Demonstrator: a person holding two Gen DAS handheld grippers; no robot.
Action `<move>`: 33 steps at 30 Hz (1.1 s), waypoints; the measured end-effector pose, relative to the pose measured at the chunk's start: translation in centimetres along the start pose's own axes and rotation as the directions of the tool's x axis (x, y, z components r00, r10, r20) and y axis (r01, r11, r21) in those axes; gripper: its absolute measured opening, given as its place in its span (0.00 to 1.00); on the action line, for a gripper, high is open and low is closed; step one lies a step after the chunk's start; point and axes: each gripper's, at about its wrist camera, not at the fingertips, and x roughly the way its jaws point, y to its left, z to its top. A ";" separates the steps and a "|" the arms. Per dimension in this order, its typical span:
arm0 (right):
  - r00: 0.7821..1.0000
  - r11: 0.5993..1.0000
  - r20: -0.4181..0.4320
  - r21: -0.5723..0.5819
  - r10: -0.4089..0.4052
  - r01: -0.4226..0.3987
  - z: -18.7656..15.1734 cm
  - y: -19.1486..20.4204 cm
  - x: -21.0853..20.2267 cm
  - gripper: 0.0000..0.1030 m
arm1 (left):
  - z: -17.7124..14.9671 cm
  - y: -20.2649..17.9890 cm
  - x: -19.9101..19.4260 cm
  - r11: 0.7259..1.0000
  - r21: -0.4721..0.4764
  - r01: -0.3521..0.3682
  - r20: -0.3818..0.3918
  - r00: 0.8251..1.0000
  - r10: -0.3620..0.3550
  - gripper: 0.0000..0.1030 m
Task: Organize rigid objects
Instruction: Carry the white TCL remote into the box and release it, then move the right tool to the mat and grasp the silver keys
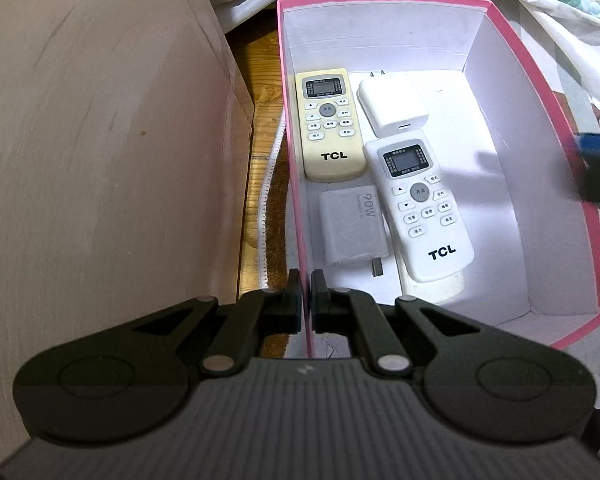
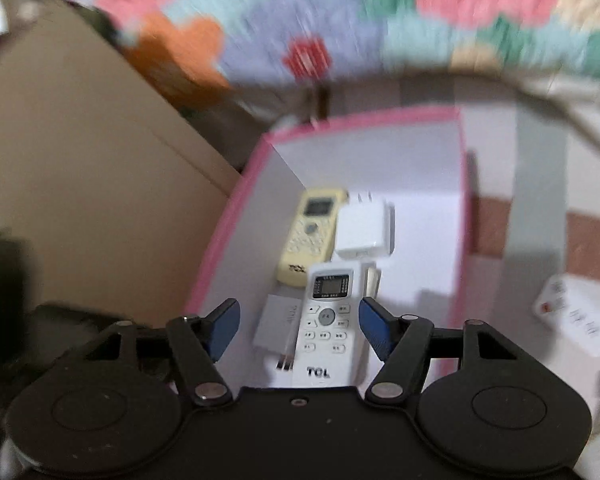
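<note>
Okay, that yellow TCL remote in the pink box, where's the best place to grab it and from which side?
Grip the yellowed remote from above, across its narrow width near the TCL end. It lies flat, face up; the box wall and white charger crowd its upper sides.

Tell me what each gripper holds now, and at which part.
The left gripper is shut on the pink cardboard box, pinching its near left wall at the rim. The right gripper is open and holds nothing.
</note>
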 end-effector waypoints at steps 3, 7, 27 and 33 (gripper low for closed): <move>0.993 0.984 0.045 -0.144 0.108 -0.101 -1.8 0.1 -5.4 0.84 | 0.0 0.0 0.0 1.000 0.001 -0.001 0.001 1.000 0.001 0.03; 0.995 0.984 0.074 -0.169 0.068 -0.055 -4.8 -1.5 -9.7 0.84 | -0.1 -0.1 0.0 1.000 0.006 -0.004 0.006 1.000 0.004 0.03; 0.951 0.940 0.063 -0.142 -0.304 0.310 -9.3 -10.7 -11.2 0.80 | -0.2 0.0 -0.1 1.000 0.004 -0.004 0.007 1.000 0.004 0.03; 0.931 0.920 0.013 -0.147 -0.366 0.363 -9.1 -12.6 -8.0 0.68 | -0.2 0.0 -0.1 1.000 0.005 -0.004 0.007 1.000 0.003 0.03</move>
